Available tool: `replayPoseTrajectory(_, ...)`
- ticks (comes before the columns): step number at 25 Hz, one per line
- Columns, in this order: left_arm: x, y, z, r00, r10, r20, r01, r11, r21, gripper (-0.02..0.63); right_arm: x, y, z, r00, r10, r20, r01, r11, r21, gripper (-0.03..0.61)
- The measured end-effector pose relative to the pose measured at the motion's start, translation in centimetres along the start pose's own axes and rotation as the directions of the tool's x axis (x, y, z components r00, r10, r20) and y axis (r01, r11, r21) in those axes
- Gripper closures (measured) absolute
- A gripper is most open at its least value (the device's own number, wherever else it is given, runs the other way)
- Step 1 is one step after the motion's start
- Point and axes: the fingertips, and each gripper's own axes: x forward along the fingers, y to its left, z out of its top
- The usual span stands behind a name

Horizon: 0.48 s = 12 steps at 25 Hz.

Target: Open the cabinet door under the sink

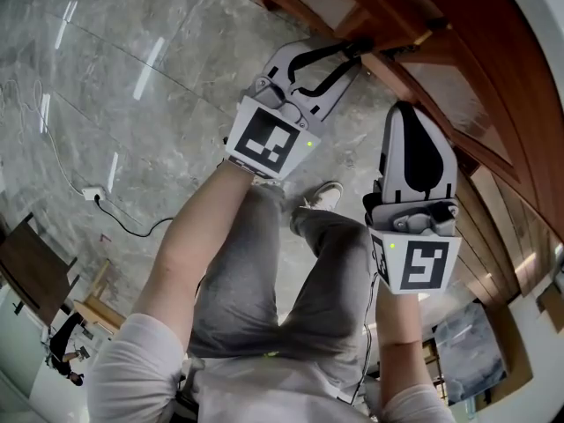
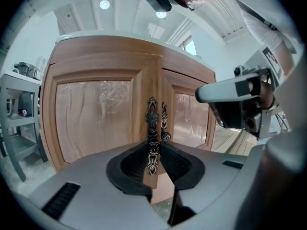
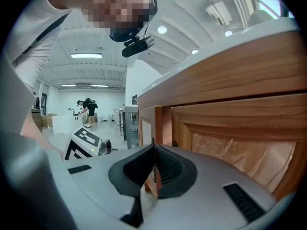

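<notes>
Grey marbled floor (image 1: 132, 77) beneath both tools. White plug adapter (image 1: 92, 194) with black cable (image 1: 132, 232) lies on it, well left of left gripper (image 1: 357, 55). Grey metal rack (image 2: 21, 83) stands far left of that gripper's jaws. Distant person (image 3: 87, 110) ahead-left of right gripper (image 3: 154, 150); round ceiling lights (image 3: 162, 29) above.

No readable text; square markers (image 1: 267, 142) carry patterns only.
</notes>
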Motion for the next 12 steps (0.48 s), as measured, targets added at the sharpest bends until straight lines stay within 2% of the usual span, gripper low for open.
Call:
replayPoseTrajectory(6, -1.6, 0.1, -0.4, 1.0, -0.02, -0.011, 0.02, 1.0, -0.012, 0.523, 1.7, 0.9, 0.4, 1.0, 0.001, -0.003, -0.001, 1.0, -0.031, 0.546)
replayPoseTrajectory(12, -2.0, -0.1, -0.5, 0.999, -0.031, -0.006, 0.031, 0.999, -0.032, 0.523, 3.1, -1.0, 0.4, 0.997, -0.072, 0.011, 0.073, 0.996, -0.055, 0.546)
